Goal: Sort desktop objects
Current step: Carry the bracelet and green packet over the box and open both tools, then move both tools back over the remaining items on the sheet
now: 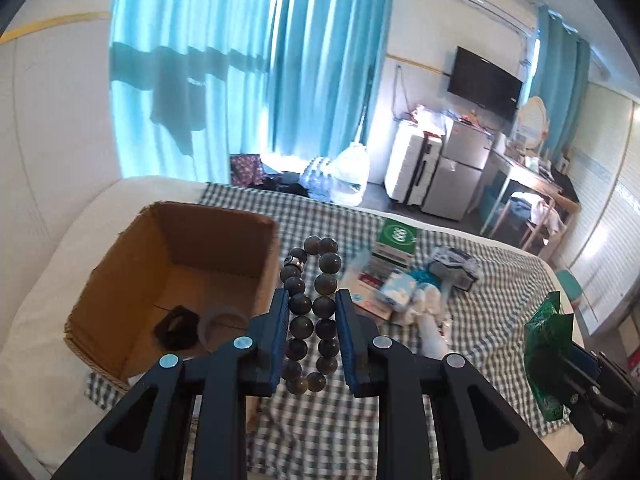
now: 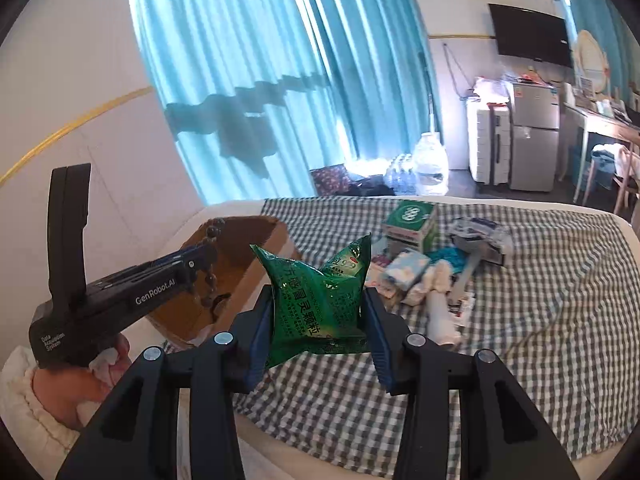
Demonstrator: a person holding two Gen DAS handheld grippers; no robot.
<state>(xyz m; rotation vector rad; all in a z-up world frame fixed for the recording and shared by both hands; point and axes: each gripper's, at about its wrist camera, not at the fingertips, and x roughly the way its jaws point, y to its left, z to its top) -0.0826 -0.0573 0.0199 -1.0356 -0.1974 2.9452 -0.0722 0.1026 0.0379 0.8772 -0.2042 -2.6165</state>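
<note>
My left gripper (image 1: pixel 312 300) is shut on a bracelet of dark round beads (image 1: pixel 314 308), held in the air just right of the open cardboard box (image 1: pixel 120 256). Inside the box lie a black ring-shaped part (image 1: pixel 176 326) and a clear tape roll (image 1: pixel 222 322). My right gripper (image 2: pixel 318 300) is shut on a crumpled green sachet (image 2: pixel 316 304), raised above the checked cloth (image 2: pixel 540 320). In the right wrist view the left gripper (image 2: pixel 202 268) with the bead bracelet (image 2: pixel 210 264) hangs in front of the box (image 2: pixel 240 260), held by a hand (image 2: pixel 72 392).
A heap of items lies further back on the cloth: a green and white carton (image 1: pixel 396 240), tissue packs (image 1: pixel 396 292), white rolled cloths (image 2: pixel 440 312) and a plastic-wrapped pack (image 1: pixel 456 264). Behind the bed are water bottles (image 2: pixel 430 164), a small fridge (image 2: pixel 534 136) and blue curtains (image 1: pixel 240 72).
</note>
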